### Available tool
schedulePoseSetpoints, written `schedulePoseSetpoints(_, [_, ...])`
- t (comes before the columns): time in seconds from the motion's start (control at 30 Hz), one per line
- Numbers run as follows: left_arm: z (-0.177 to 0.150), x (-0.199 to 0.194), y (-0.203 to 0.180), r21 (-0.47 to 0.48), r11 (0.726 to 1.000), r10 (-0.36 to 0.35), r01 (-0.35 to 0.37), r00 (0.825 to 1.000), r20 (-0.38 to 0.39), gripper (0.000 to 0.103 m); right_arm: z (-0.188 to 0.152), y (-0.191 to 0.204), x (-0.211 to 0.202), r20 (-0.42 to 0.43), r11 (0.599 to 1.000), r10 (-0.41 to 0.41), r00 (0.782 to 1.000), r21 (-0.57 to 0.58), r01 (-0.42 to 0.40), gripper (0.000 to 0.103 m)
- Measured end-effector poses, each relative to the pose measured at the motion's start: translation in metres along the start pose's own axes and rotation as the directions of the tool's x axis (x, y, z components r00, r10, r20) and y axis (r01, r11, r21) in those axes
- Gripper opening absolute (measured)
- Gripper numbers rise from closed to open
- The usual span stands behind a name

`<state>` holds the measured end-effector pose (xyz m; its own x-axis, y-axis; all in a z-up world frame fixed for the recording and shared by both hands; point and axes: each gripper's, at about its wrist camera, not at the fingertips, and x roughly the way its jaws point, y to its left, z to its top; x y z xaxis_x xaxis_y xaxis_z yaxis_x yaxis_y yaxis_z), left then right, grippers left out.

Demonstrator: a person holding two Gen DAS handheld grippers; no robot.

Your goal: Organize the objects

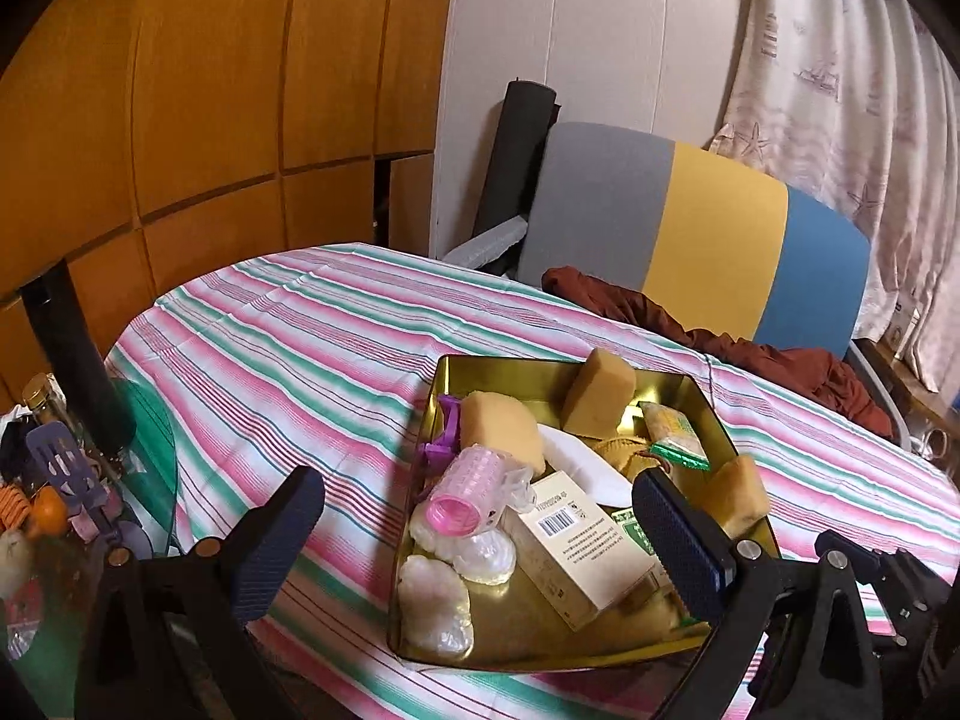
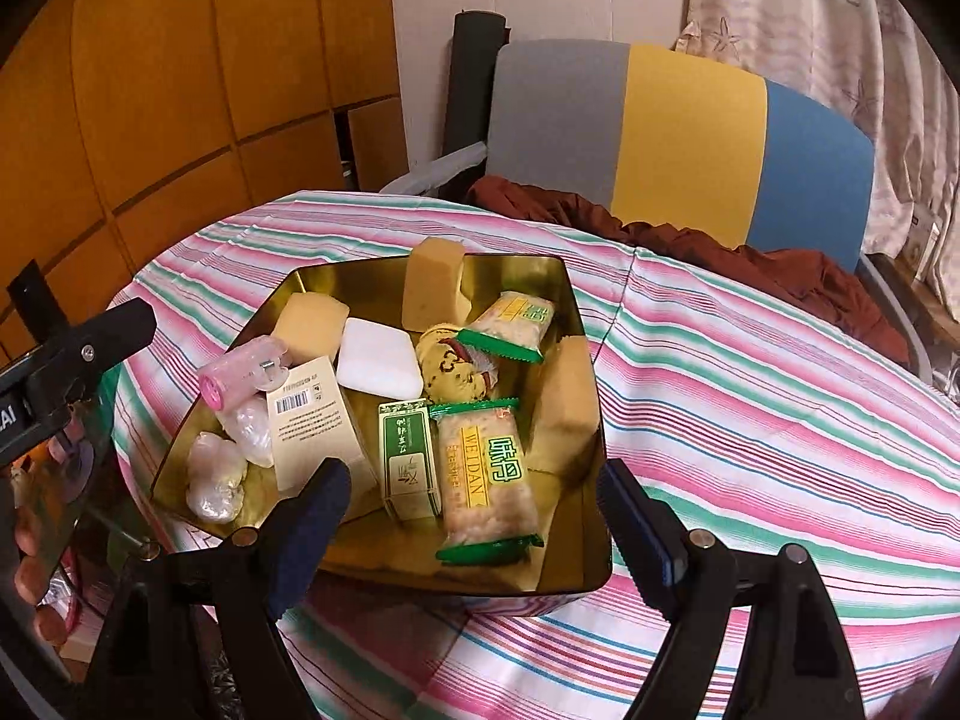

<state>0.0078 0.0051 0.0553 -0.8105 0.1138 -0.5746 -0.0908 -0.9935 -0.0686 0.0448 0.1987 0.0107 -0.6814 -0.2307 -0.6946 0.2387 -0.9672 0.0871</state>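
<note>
A gold tin tray (image 1: 474, 372) sits on the striped tablecloth, full of small items. In it lie a pink hair curler (image 1: 462, 504), a cream barcode box (image 1: 576, 546), yellow sponges (image 1: 600, 390), a white block (image 2: 378, 366), a green tea box (image 2: 408, 450) and green-edged snack packets (image 2: 486, 474). My left gripper (image 1: 474, 483) hovers open over the tray's near left part, gripping nothing. My right gripper (image 2: 471, 480) hangs open over the tray's near edge (image 2: 420, 576), with the packet and tea box beyond its fingers. The left gripper (image 2: 90, 348) also shows at the left of the right wrist view.
The striped tablecloth (image 1: 288, 336) covers a round table. Behind it stands a chair (image 1: 708, 228) with a grey, yellow and blue back and a rust-red cloth (image 1: 750, 354) on it. Clutter with a purple spatula (image 1: 60, 462) and a black post (image 1: 78, 360) crowds the left edge.
</note>
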Motion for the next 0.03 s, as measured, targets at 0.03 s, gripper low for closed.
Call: schedulePoseSetpoints(0.03, [-0.0003, 0.0000, 0.0000, 0.001, 1.000, -0.001, 0.001, 1.000, -0.002, 0.103, -0.0003, 0.0008, -0.0011, 0.007, 1.000, -0.006, 1.000, 0.000, 0.006, 0.085])
